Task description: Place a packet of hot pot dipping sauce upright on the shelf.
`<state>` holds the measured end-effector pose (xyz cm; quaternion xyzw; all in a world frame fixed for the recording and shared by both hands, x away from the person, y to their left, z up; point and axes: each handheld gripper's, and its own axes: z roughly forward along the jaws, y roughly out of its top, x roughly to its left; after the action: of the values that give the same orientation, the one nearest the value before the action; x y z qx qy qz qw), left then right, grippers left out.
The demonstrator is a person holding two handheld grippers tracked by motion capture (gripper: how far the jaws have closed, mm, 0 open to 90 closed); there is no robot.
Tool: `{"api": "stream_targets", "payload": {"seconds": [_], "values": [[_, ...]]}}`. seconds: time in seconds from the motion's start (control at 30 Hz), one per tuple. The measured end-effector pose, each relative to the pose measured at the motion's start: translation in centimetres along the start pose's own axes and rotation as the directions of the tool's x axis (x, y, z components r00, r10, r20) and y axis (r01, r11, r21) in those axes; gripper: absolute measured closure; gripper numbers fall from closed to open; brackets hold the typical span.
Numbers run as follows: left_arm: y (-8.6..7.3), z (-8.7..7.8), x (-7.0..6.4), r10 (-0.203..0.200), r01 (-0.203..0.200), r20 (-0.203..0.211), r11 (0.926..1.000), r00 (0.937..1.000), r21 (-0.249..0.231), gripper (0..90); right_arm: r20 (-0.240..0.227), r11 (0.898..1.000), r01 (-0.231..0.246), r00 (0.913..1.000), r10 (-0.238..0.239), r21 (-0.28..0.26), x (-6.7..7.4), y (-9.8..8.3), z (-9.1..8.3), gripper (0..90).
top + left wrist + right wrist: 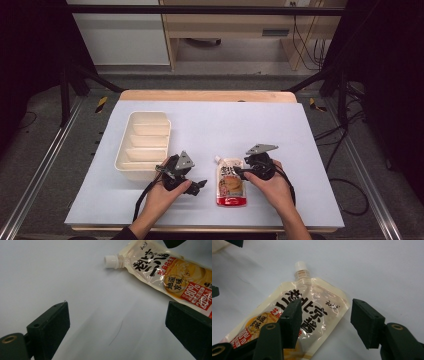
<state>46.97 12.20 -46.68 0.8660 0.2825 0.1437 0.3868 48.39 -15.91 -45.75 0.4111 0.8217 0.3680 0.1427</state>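
Observation:
A cream and red spouted pouch (231,186) with a white cap lies flat on the white mat, spout pointing away from the person. My right gripper (240,173) hovers over its upper part from the right. In the right gripper view the pouch (312,302) lies under my open right gripper (325,312): one jaw stands over the printed face, the other past the pouch's edge. My left gripper (200,186) sits just left of the pouch. In its own view the left gripper (117,322) is wide open over bare mat, with the pouch (162,272) at the upper right.
A cream divided tray (142,142) stands on the mat (230,125) left of centre, just beyond the left hand. The table's wooden far edge (207,95) lies behind. Black frame bars and cables flank the table.

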Motion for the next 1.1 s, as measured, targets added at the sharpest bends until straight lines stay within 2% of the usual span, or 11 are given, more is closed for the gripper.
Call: {"api": "stream_targets", "payload": {"seconds": [0.3, 0.43, 0.67, 0.77, 0.93, 1.0, 1.1], "values": [[0.0, 0.2, -0.2, 0.002, -0.002, 0.001, 1.0, 1.0, 0.005, 5.3, -0.026, 1.0, -0.01, 0.9996, 0.01, 0.005, 0.0, 0.1, 0.4, 48.8], [0.0, 0.2, -0.2, 0.003, -0.003, -0.005, 1.0, 1.0, 0.004, 5.3, -0.028, 1.0, 0.003, 0.9996, -0.003, 0.001, -0.1, 0.4, 0.4, 49.3], [0.0, 0.3, -0.1, 0.004, -0.004, -0.008, 1.0, 1.0, 0.002, 5.4, -0.029, 1.0, 0.011, 0.9995, -0.011, -0.013, -1.1, 1.2, 1.4, 48.4], [0.0, 0.2, 0.0, 0.003, -0.003, -0.007, 1.0, 1.0, -0.001, 5.5, -0.036, 1.0, -0.001, 0.9993, 0.001, 0.01, -1.5, 1.1, 2.4, 47.7], [0.0, 0.2, 0.0, 0.005, -0.005, -0.01, 1.0, 0.9999, 0.006, 5.5, -0.045, 1.0, 0.013, 0.9989, -0.012, 0.014, -1.6, 1.0, 2.7, 46.4], [0.0, 0.2, 0.0, 0.021, -0.021, -0.01, 0.9996, 0.9997, 0.019, 5.4, -0.052, 1.0, 0.009, 0.9986, -0.008, 0.018, -1.7, 0.9, 2.9, 46.9], [0.0, 0.3, -0.2, 0.01, -0.01, -0.006, 0.9999, 0.9999, 0.009, 5.5, -0.057, 0.999, 0.007, 0.9984, -0.005, 0.033, -1.5, 0.9, 3.0, 47.9]]}}
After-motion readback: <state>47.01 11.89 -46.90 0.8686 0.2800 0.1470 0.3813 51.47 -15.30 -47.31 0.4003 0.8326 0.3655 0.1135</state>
